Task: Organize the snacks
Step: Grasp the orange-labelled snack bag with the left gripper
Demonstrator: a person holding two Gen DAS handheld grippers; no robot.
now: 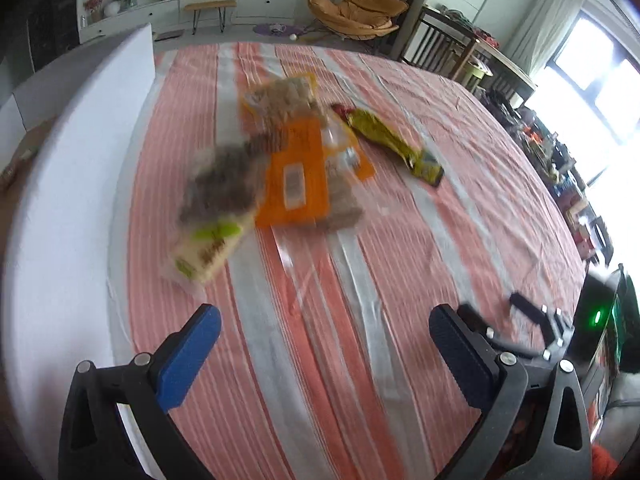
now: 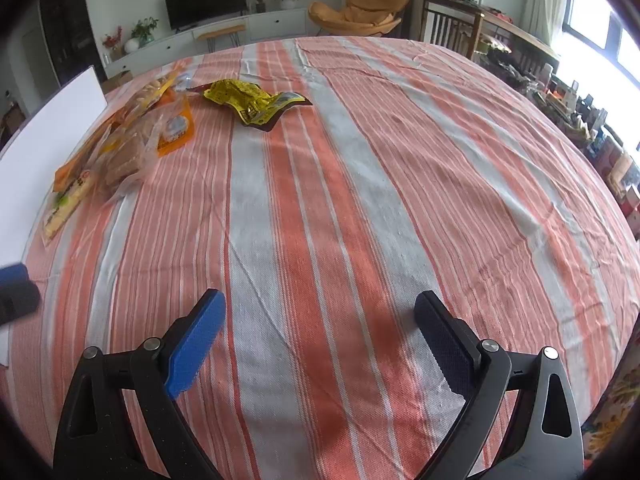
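Left gripper (image 1: 324, 340) and right gripper (image 2: 320, 328), both spread wide and empty; snack packets (image 2: 120, 140) at 11 o'clock on striped cloth (image 2: 360, 200)

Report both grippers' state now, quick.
Left gripper: open, holding nothing, above the striped tablecloth.
Right gripper: open, holding nothing, also over bare cloth, away from the snack packets.

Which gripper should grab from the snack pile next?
Left. The left gripper is open and faces the snack pile directly. The right gripper is also open but points at bare tablecloth, with the pile far off to its left.
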